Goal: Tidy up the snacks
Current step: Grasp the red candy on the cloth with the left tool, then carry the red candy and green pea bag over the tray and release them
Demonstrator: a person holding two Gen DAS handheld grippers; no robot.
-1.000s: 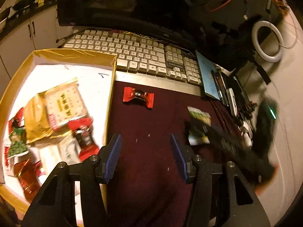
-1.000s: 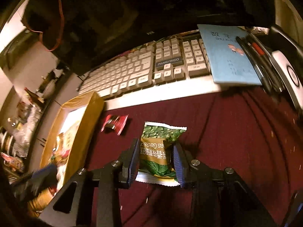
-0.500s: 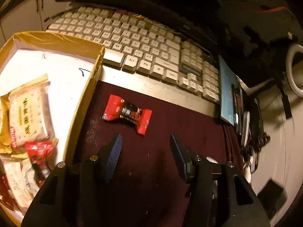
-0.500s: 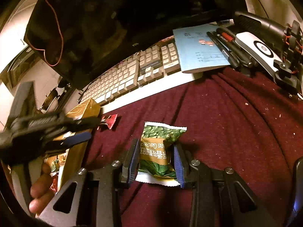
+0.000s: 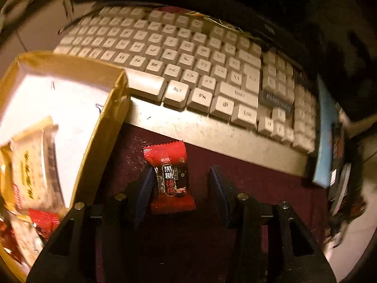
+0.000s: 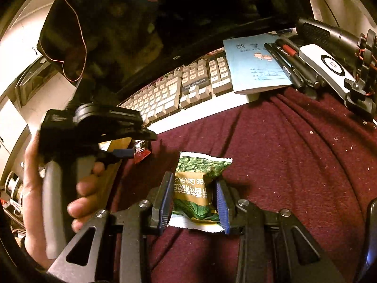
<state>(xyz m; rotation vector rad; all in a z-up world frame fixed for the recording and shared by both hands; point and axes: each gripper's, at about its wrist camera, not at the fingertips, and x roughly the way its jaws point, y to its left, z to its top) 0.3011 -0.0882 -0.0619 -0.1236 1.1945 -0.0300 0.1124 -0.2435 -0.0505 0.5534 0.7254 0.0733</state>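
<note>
A wrinkled maroon cloth (image 6: 294,165) covers the desk, with a beige keyboard (image 5: 188,70) of blocky keys along its far edge. At the cloth's left edge sits a gold-walled cardboard box (image 5: 103,127) with a white floor, holding flat cracker packets (image 5: 30,162) and crinkly red wrappers. The right gripper (image 6: 193,202) has its fingers clamped on a glossy green pea packet (image 6: 198,188) lying on the cloth. The left gripper (image 5: 179,188) is closing around a small red twist-wrapped candy (image 5: 169,174); the left finger touches it, the right stands apart.
</note>
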